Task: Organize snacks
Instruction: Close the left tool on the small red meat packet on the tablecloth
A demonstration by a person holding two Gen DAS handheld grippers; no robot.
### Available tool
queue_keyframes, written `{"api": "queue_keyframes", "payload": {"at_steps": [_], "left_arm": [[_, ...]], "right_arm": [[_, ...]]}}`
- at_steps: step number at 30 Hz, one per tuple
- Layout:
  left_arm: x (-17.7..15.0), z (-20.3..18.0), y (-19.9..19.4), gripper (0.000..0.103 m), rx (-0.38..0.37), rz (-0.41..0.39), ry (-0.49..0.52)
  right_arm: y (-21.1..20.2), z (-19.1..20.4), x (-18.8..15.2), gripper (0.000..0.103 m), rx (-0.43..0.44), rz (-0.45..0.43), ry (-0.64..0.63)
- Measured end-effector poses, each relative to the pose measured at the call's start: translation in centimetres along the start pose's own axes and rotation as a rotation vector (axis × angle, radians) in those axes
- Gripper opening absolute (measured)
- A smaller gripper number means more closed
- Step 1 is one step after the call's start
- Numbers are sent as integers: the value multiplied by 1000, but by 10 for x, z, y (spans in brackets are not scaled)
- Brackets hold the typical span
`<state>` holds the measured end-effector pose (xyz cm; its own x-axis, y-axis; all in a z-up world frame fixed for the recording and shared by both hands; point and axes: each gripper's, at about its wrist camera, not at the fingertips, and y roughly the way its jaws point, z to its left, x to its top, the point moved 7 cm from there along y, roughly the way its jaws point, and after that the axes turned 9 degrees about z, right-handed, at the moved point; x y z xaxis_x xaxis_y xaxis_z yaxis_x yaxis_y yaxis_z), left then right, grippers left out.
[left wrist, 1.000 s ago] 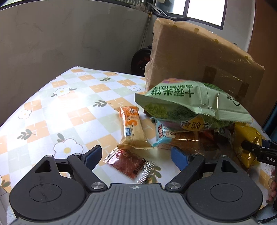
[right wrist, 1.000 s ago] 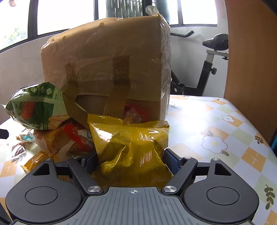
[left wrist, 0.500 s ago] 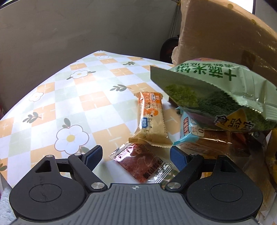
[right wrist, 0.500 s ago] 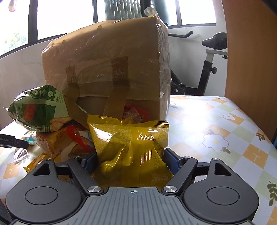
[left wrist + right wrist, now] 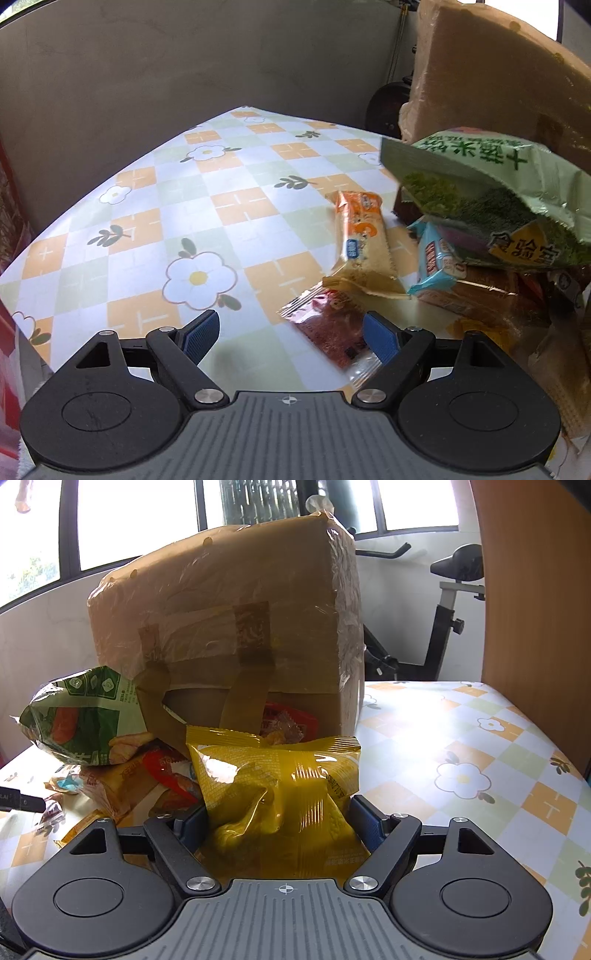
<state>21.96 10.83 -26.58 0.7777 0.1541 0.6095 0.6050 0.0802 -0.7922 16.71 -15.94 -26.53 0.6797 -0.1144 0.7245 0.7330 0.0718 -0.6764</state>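
Note:
My right gripper [image 5: 280,821] is shut on a yellow snack bag [image 5: 277,775] and holds it in front of the taped cardboard box [image 5: 236,624]. My left gripper [image 5: 291,332] is open and empty, low over the table. A small red sachet [image 5: 328,328] lies by its right finger. An orange biscuit bar [image 5: 364,240] lies just beyond. A green chip bag [image 5: 480,192] rests on a pile of packets with a blue-ended one [image 5: 436,258]. The green bag also shows in the right wrist view [image 5: 85,716].
The table has a flowered check cloth [image 5: 199,206]. A grey wall stands behind its left side. A wooden panel [image 5: 535,590] and an exercise bike [image 5: 454,602] stand at the right. More packets [image 5: 162,771] lie under the box's open flap.
My left gripper has swung left and nearer the table, so the sachet now sits by its right finger. My right gripper still holds the yellow bag, almost unmoved.

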Motion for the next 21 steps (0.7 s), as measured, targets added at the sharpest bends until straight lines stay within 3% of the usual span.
{"api": "queue_keyframes", "payload": {"at_steps": [3, 6, 21], "left_arm": [[7, -25, 6, 87, -22, -16, 79], [8, -36, 18, 88, 25, -10, 126], [-2, 2, 6, 91, 85, 27, 24]], "right_arm": [[0, 0, 0, 76, -1, 0, -1], [0, 0, 0, 76, 1, -1, 1], [0, 0, 0, 77, 10, -2, 13]]}}
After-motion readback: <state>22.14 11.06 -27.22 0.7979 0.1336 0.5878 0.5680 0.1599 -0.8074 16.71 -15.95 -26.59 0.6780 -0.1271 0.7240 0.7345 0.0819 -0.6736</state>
